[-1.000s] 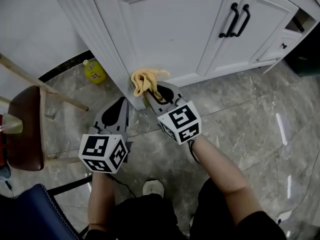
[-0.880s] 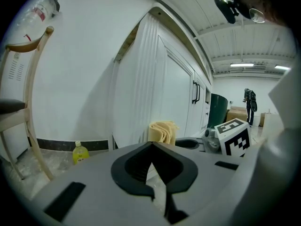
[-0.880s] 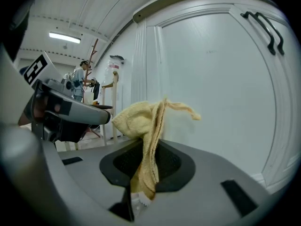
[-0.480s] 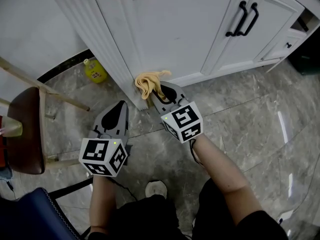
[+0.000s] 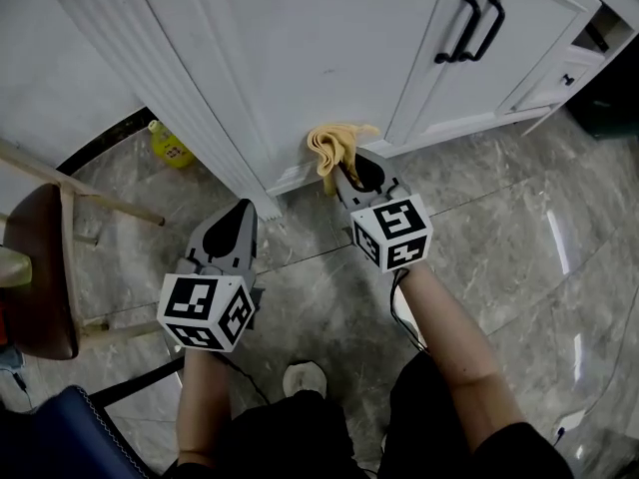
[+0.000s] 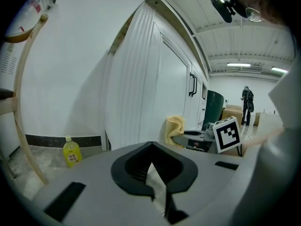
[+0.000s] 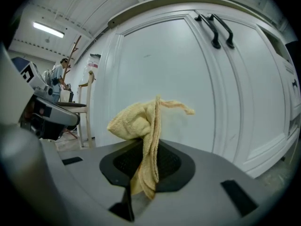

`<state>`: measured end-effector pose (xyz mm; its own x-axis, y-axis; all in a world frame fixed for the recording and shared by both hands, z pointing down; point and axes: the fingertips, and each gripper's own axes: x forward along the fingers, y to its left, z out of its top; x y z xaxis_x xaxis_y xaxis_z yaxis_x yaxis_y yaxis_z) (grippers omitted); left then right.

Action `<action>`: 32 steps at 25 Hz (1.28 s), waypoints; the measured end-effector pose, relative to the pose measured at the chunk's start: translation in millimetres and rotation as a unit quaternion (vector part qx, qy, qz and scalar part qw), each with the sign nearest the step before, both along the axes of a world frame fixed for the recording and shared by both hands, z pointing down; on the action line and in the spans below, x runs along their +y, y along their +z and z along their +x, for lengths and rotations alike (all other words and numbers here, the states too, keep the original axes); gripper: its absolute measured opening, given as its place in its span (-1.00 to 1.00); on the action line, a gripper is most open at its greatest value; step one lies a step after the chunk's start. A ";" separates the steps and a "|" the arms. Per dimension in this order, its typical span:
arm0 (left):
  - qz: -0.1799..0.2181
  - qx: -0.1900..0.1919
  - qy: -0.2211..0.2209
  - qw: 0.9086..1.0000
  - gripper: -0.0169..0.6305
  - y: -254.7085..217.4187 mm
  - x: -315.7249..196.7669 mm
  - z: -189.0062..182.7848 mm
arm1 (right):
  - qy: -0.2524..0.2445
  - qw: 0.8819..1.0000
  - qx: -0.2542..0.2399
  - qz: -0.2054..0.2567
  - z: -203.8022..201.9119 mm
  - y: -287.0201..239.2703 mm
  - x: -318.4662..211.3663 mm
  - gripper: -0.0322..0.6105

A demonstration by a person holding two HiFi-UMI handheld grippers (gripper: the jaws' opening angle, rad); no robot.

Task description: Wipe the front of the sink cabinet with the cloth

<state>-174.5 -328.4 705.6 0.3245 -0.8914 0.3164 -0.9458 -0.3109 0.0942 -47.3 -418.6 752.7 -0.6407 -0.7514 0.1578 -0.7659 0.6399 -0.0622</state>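
The white sink cabinet [image 5: 310, 58] fills the top of the head view, with two black door handles [image 5: 477, 23]. My right gripper [image 5: 349, 171] is shut on a yellow cloth [image 5: 336, 144], which is bunched against the base of the left door near the floor. In the right gripper view the yellow cloth [image 7: 143, 135] hangs from the shut jaws in front of the white door panel [image 7: 174, 88]. My left gripper [image 5: 232, 220] hovers over the floor left of the cabinet corner, shut with nothing in it. From the left gripper view, the cloth [image 6: 175, 130] and the right gripper [image 6: 203, 137] show to the right.
A yellow bottle [image 5: 170, 144] stands on the floor by the wall, left of the cabinet. A wooden chair [image 5: 50, 267] is at the left edge and a blue seat [image 5: 60, 432] at the bottom left. A partly open drawer [image 5: 589, 43] is at the top right. The floor is grey marble tile.
My right gripper has slid the cloth to the right along the bottom of the cabinet door. The left gripper has stayed where it was.
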 end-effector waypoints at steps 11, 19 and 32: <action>-0.005 0.004 0.017 1.000 -0.90 2.1 -8.6 28.3 | 0.145 0.988 -0.029 -0.046 105.2 21.9 -32.7 -0.65; 0.003 0.005 0.021 1.000 -0.90 -3.3 3.6 51.0 | 0.184 0.980 -0.035 -0.061 150.6 24.3 -26.7 -0.65; 0.045 0.031 0.038 0.998 -0.90 -118.9 24.2 71.5 | 0.191 0.978 -0.049 -0.074 156.5 -55.3 14.8 -0.65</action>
<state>-103.1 -304.3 586.7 0.4092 -0.8873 0.2128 -0.9121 -0.3918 0.1206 109.2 -403.9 697.4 -0.3356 -0.9123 0.2346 -0.9329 0.2874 -0.2169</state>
